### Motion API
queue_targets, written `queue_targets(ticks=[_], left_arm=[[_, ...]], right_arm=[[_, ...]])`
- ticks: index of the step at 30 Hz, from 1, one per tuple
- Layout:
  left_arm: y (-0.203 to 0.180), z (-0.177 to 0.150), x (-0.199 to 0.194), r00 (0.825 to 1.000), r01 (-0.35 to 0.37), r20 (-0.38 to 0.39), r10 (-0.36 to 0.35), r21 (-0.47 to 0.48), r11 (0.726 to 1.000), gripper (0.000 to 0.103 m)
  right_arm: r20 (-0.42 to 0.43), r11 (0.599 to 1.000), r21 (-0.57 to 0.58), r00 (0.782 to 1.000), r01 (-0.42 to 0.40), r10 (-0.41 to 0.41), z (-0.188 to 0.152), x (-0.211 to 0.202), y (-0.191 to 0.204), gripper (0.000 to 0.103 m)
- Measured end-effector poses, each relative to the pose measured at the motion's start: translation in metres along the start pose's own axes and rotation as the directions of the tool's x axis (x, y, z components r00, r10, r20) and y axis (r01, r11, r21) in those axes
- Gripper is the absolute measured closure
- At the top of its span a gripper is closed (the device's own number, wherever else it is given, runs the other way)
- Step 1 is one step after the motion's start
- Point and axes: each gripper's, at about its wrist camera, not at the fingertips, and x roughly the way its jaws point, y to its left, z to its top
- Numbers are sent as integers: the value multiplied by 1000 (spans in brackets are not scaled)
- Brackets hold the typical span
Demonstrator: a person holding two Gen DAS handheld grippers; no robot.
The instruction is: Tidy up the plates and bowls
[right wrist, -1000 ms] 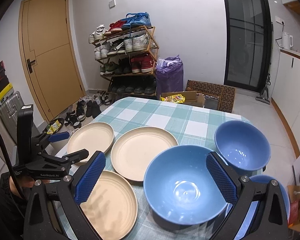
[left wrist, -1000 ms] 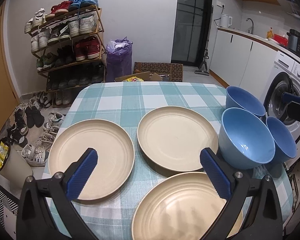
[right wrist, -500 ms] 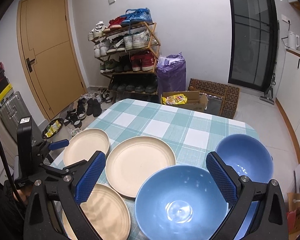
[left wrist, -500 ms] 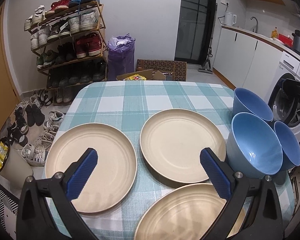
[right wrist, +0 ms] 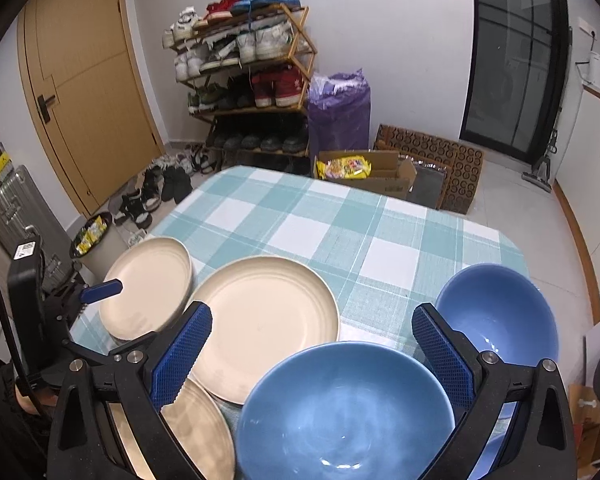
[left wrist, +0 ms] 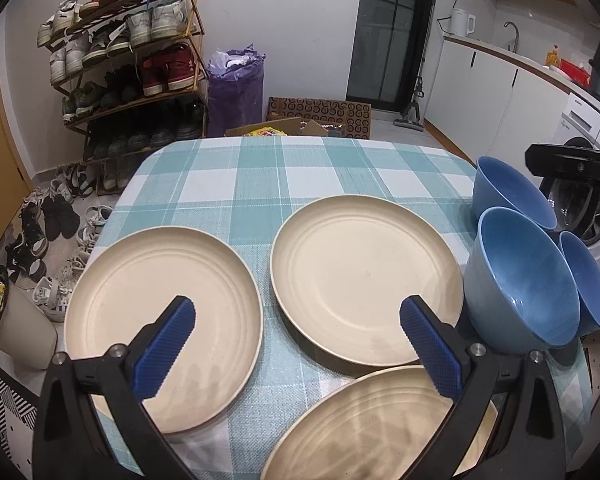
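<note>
Three plates (left wrist: 366, 278) and three bowls (right wrist: 342, 408) lie unstacked on the surface (left wrist: 284, 172).
Your right gripper (right wrist: 314, 354), jaws spread and empty, hangs just above the nearest bowl; your left gripper (left wrist: 296, 344), equally spread, straddles the plates beside it.

The left tool (left wrist: 296, 336) has pulled back and drifted toward the desk's left edge: the left plate (left wrist: 164, 324) now lies more fully under it, and the near plate (left wrist: 372, 428) sits lower in its view. The right tool (right wrist: 312, 344) has also drawn back and risen, so the nearest blue bowl (right wrist: 340, 412) has slid down toward its camera. More of the checked desk (right wrist: 340, 220) shows beyond the dishes.
</note>
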Motion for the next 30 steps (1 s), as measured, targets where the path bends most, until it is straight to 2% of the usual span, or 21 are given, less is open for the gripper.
queue_targets(ticks=[3, 5, 7, 9, 12, 13, 14, 18, 22, 30], left_arm=[[0, -2, 4, 1000, 15, -12, -15, -1, 1000, 2], [0, -3, 6, 999, 27, -20, -28, -5, 1000, 7], [2, -4, 8, 998, 47, -34, -47, -11, 999, 17], [2, -5, 11, 997, 57, -53, -58, -17, 998, 21], [2, -7, 14, 995, 73, -72, -74, -19, 997, 37], [1, -7, 15, 994, 79, -80, -80, -19, 997, 42], [1, -8, 16, 992, 85, -89, -87, -20, 996, 43], [-1, -10, 21, 982, 132, -128, -135, -31, 991, 54], [-2, -12, 26, 977, 142, -156, -146, -36, 989, 57], [-1, -15, 37, 970, 137, -196, -146, -59, 989, 58]], right_arm=[[-36, 1000, 2, 999, -7, 8, 2, 14, -2, 0], [-61, 1000, 3, 998, -17, 18, 2, 23, -2, 1], [-81, 1000, 4, 996, -23, 23, 3, 30, -2, 5], [-105, 1000, 1, 994, -30, 30, 4, 38, -1, 9], [-133, 999, -11, 991, -34, 32, 4, 49, 1, 13], [-150, 999, -10, 988, -34, 33, 4, 53, 1, 18], [-160, 999, -10, 987, -36, 34, 4, 56, 1, 23], [-216, 999, -13, 976, -39, 35, 4, 71, 0, 25], [-267, 999, -16, 963, -47, 41, 4, 84, 0, 33], [-344, 999, 5, 939, -32, 31, 4, 111, -6, 34]])
